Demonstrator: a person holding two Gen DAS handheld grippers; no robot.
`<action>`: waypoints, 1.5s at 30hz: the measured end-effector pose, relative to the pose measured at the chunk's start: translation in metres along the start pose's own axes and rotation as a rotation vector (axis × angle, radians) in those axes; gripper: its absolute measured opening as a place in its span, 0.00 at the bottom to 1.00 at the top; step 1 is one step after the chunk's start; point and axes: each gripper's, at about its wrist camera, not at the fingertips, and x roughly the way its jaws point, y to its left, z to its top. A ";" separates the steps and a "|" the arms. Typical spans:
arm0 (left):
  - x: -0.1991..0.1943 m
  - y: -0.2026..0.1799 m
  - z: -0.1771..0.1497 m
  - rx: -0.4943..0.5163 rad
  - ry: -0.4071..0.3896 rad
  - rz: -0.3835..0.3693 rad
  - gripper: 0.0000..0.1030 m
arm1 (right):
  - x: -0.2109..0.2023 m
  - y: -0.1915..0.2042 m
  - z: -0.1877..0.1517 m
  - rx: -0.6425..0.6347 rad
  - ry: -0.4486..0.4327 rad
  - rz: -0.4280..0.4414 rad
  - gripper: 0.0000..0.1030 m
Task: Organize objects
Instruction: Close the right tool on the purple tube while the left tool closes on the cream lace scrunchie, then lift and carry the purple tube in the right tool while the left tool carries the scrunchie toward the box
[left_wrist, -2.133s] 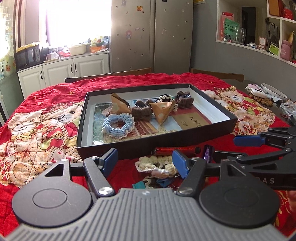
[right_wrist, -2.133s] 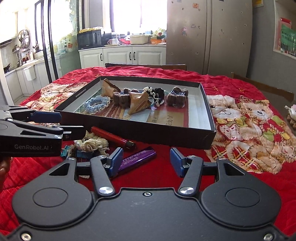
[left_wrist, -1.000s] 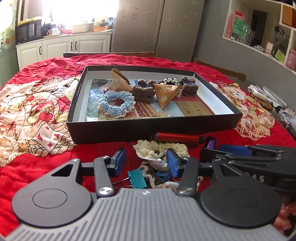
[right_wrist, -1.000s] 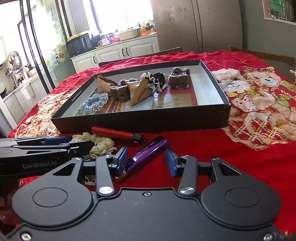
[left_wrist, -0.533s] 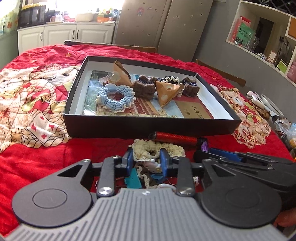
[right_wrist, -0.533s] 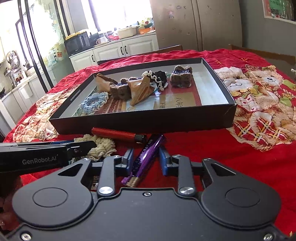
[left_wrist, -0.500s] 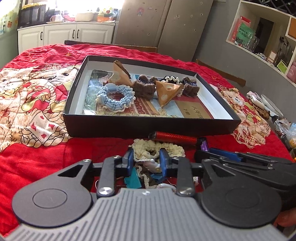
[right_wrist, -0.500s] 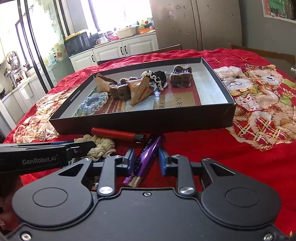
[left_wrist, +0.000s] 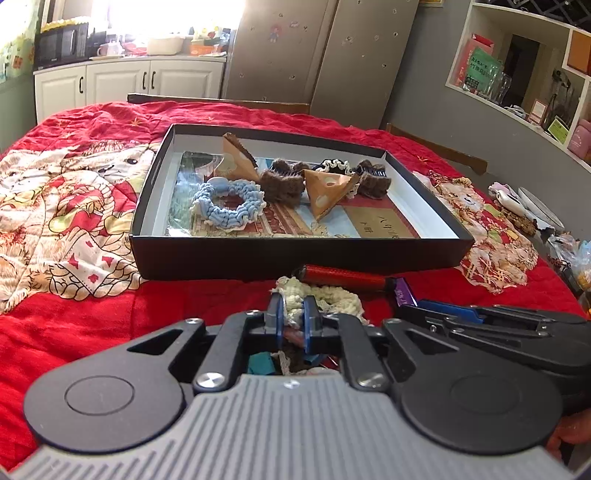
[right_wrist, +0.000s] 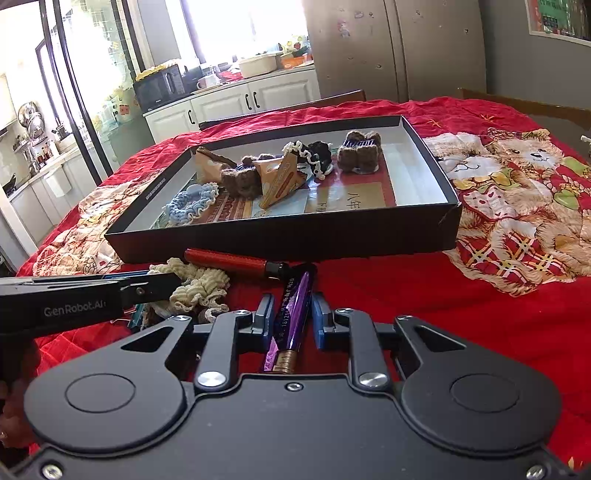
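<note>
Nearest you, your right hand-held gripper (right_wrist: 291, 320) has its jaws narrowed around the purple tube (right_wrist: 293, 308), which lies on the red cloth with its gold end toward you. Whether the pads already pinch it I cannot tell; a sliver of gap seems to show on each side. The tube looks light, stiff and glossy, so it may slip or pivot: take it across the barrel near the middle, not by the tapered gold end.

Your left hand-held gripper (left_wrist: 293, 319) is drawn in narrow over the little pile of soft things, its pads against the cream scrunchie (left_wrist: 325, 295). Whether it truly grips the fabric is unclear, since the pile beneath is half hidden. That scrunchie is soft and light and will squash; bite deep into the ruffle, or you may catch only a frill and drag the teal clip (left_wrist: 260, 363) lying under it.

Just beyond, the red pen (right_wrist: 231, 261) lies along the front wall of the black box (left_wrist: 295, 254), touching or nearly so.

Farther on, inside the box, sit the blue scrunchie (left_wrist: 229, 203), brown clips and cheese-shaped wedges, with bare floor at the right for new arrivals.
</note>
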 end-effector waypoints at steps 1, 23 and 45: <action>-0.001 0.000 0.000 0.004 -0.003 0.001 0.12 | -0.001 0.000 -0.001 -0.003 -0.001 0.000 0.19; -0.042 -0.001 0.015 -0.005 -0.113 -0.017 0.11 | -0.022 0.000 -0.001 -0.032 -0.050 0.011 0.16; -0.055 -0.001 0.034 0.005 -0.172 -0.001 0.11 | -0.040 0.001 0.016 -0.052 -0.114 0.025 0.12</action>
